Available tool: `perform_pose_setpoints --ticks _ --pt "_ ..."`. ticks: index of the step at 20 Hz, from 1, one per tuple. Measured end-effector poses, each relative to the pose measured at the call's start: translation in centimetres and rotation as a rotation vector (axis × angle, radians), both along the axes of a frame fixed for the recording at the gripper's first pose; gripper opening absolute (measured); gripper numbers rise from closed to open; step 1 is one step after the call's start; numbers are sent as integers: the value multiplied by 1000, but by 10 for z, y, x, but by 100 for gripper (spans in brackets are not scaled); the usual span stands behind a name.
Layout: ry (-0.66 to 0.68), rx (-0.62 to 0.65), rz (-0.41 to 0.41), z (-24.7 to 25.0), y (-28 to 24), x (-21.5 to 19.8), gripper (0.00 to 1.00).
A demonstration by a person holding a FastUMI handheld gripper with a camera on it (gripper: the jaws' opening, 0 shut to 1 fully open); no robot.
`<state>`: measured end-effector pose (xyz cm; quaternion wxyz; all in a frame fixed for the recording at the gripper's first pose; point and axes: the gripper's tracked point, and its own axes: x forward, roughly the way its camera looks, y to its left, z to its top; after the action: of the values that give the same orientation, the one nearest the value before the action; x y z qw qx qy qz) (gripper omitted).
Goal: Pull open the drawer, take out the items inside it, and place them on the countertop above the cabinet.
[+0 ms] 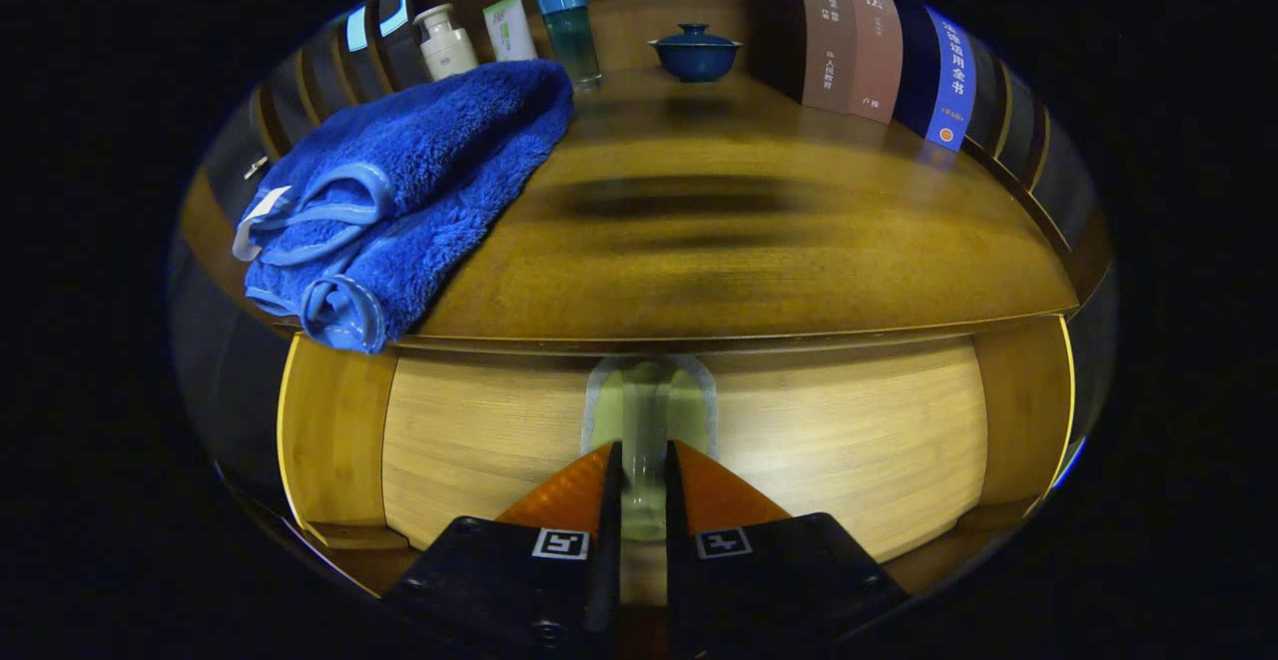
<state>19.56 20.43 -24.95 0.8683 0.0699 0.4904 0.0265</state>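
Tongs clenched on the drawer handle, below the bench.

The tongs [639, 460] have both fingers pressed on the pale, see-through handle [647, 410] at the middle of the light wood drawer front [849, 440] (drawer looks closed or barely out; cannot tell which). Just above it runs the front lip of the darker wooden bench [759, 271]. On the bench at 10 o'clock from the tongs lies a folded blue towel [409, 191], one corner hanging over the lip. Farther back, at 11 o'clock, stand a white pump bottle [445, 41], a white tube [509, 29] and a blue-capped bottle [570, 33]. At 12 o'clock sits a lidded blue bowl [695, 51]; at 1 o'clock, a row of upright books [879, 46].
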Motion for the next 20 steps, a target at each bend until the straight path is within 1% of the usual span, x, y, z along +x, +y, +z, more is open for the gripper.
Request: perform_pose_setpoints --ticks 4,12,16,20 --pt "25 49 -23 7 -7 -17 24" --pt "-63 49 -6 64 -28 -47 24" --pt "-108 77 -11 107 -37 -58 24" --pt "-173 84 -17 156 -48 -44 24"
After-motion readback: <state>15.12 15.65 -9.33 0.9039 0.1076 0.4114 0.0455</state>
